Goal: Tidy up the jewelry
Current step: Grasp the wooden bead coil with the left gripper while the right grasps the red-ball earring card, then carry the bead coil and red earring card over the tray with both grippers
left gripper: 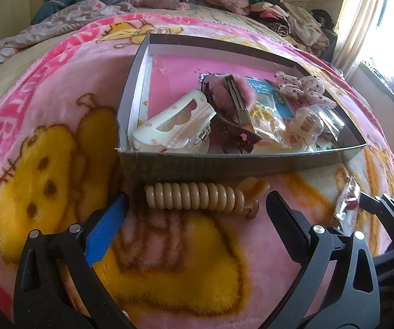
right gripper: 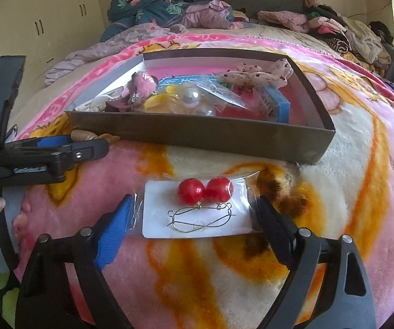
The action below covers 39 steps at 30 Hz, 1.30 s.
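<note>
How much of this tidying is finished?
Mostly done: the box already holds clips, pearls and packets. In hand: the right gripper straddles, open, the red earring packet. Left: the beige spiral hair tie, ahead of the open left gripper.

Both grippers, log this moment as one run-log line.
left gripper: open, around coil hair tie | right gripper: open, around earring packet | box: holds clips, packets | both items on blanket

A home bedroom: cartoon blanket (right gripper: pixel 334 164) on bed, heaped clothes (right gripper: pixel 334 27), probably wardrobe doors (right gripper: pixel 37 27).
</note>
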### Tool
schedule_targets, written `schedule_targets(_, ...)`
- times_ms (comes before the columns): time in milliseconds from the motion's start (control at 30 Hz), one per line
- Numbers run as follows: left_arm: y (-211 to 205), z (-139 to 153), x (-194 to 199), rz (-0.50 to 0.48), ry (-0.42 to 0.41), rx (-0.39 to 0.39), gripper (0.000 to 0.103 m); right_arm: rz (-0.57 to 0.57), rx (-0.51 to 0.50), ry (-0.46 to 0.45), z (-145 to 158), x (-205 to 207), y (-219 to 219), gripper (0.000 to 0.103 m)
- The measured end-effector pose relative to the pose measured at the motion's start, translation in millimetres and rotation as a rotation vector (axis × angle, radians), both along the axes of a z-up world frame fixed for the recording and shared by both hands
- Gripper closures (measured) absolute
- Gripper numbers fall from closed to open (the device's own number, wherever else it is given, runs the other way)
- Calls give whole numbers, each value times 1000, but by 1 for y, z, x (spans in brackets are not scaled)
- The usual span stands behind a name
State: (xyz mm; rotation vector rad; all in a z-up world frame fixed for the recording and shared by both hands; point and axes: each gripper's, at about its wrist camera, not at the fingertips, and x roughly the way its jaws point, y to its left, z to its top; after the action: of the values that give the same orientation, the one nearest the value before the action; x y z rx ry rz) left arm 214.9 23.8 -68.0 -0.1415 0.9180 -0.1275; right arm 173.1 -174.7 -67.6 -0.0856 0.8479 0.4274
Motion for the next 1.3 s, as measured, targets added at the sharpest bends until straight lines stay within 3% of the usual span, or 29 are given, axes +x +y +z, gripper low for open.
schedule_targets(167, -1, 0, 0, -1, -4, 8, 35, 32, 6, -16, 4, -10, 1, 20)
schedule_targets(267, -1, 3, -3, -17, -5, 4, 40, 40, 18, -11, 6, -16, 3, 20)
schedule_targets(567, 2, 13, -24, -48, -15, -40, 41, 63, 47, -8, 17, -27, 5, 21)
schedule_targets(900, 6, 42, -49, -72, -63, -54, 41, 53, 57, -42, 35, -32, -2, 21)
schedule_targets(1300, -3, 82, -31, -91, -142, -30, 41, 15, 65, -116, 68, -3, -17, 21)
